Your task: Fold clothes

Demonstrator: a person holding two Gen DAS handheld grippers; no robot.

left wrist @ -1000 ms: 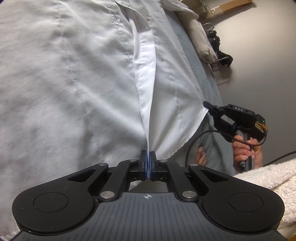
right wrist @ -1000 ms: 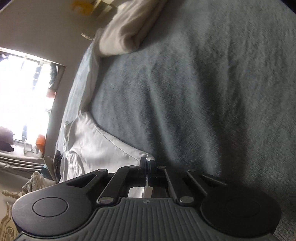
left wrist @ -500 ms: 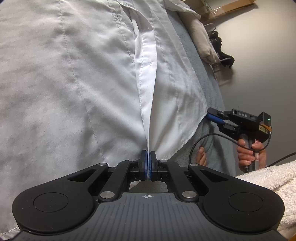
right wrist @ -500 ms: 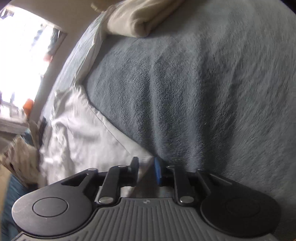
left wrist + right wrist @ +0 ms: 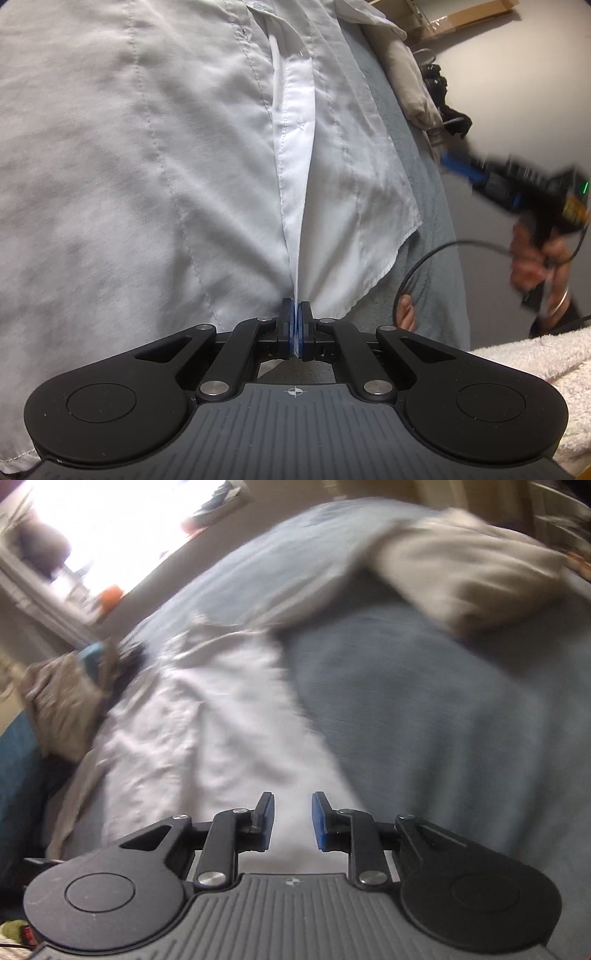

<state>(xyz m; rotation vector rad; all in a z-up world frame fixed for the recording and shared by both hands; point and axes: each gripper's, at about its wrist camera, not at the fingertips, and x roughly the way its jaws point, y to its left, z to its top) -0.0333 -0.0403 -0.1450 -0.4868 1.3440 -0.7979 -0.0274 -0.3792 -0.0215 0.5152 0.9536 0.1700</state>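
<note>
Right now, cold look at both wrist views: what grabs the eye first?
The white shirt fills the left wrist view, spread over the grey-blue blanket, with the left gripper shut on its bottom hem right at the front placket. At the right edge of that view the right gripper shows as a motion-blurred shape in a hand; its own view shows its jaws apart and nothing between them. A beige folded cloth lies further back on the blanket.

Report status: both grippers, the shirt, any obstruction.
Left gripper shut on white shirt hem. Right gripper open, nothing between jaws, above the shirt. Shirt spread on grey blanket. Nothing in the way.
</note>
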